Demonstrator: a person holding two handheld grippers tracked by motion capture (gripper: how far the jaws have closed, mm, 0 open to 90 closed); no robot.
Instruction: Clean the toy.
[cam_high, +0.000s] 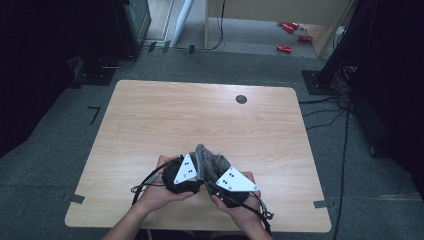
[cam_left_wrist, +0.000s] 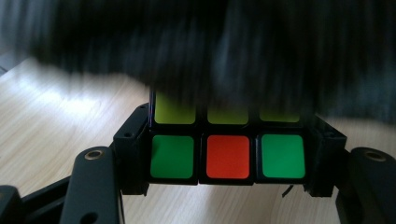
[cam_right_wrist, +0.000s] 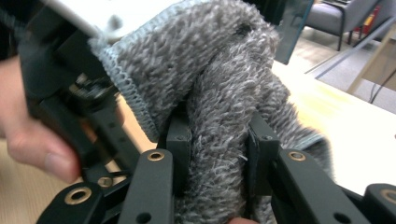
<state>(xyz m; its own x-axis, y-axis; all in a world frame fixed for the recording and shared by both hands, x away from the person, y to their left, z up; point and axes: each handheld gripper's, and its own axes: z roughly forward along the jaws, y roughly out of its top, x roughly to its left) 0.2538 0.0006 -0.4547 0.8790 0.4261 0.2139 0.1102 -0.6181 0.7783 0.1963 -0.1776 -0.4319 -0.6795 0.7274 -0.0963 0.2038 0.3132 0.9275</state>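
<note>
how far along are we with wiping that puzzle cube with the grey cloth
Done: both things are picked up. The left gripper is shut on the puzzle cube, and the right gripper is shut on the grey cloth.
In hand: the cloth drapes over the cube's top, blurred in the left gripper view, near the table edge.
Left: judging by that, the green and red face is yet uncovered, so wiping looks unfinished.

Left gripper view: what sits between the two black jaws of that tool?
A colour-tiled puzzle cube sits clamped between them, showing green, red and green tiles, with yellow-green ones above. A blurred dark cloth hangs over its top. The left gripper view shows this.
</note>
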